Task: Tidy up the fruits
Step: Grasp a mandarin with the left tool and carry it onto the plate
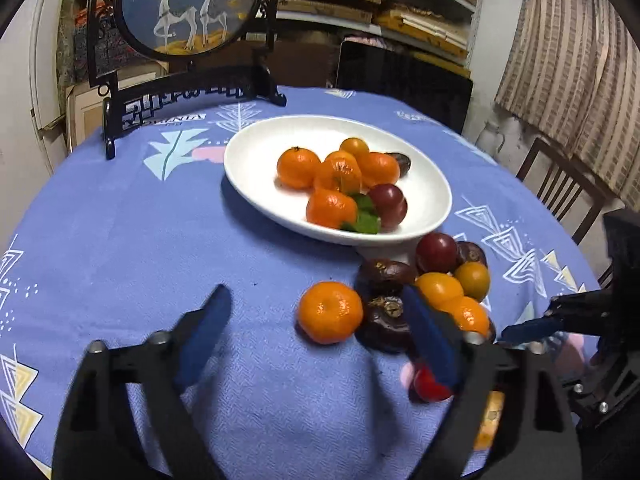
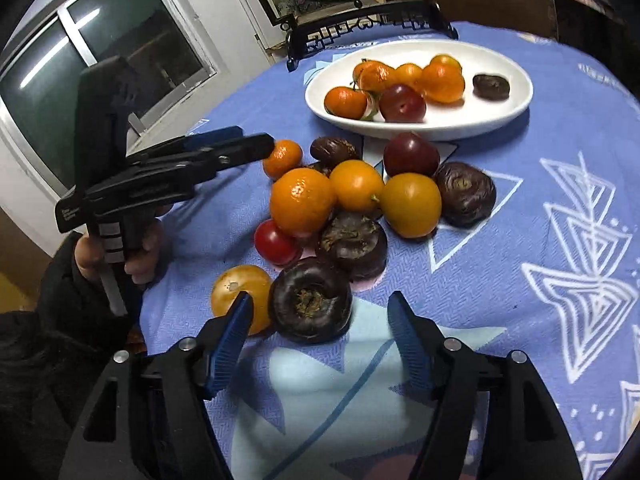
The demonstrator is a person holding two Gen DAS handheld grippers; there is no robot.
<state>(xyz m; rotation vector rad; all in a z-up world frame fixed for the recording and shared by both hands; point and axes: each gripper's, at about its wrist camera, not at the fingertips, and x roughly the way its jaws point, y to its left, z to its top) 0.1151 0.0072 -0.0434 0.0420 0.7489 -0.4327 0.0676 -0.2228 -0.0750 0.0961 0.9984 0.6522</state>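
A white oval plate (image 1: 248, 160) (image 2: 516, 104) on the blue tablecloth holds several mandarins, a red plum and a dark fruit. A pile of loose fruit lies in front of it. My left gripper (image 1: 318, 312) is open and empty, with a mandarin (image 1: 330, 312) between its fingers on the cloth. It also shows in the right wrist view (image 2: 248, 142). My right gripper (image 2: 320, 312) is open and empty, with a dark brown fruit (image 2: 310, 304) just ahead between its fingertips. A yellow fruit (image 2: 236, 292) lies by its left finger. The right gripper also shows in the left wrist view (image 1: 532, 326).
A framed round deer picture on a black stand (image 1: 188, 12) is at the table's far edge. A wooden chair (image 1: 560, 184) is at the right. A small red tomato (image 2: 276, 242) and dark fruits (image 2: 464, 192) lie in the pile.
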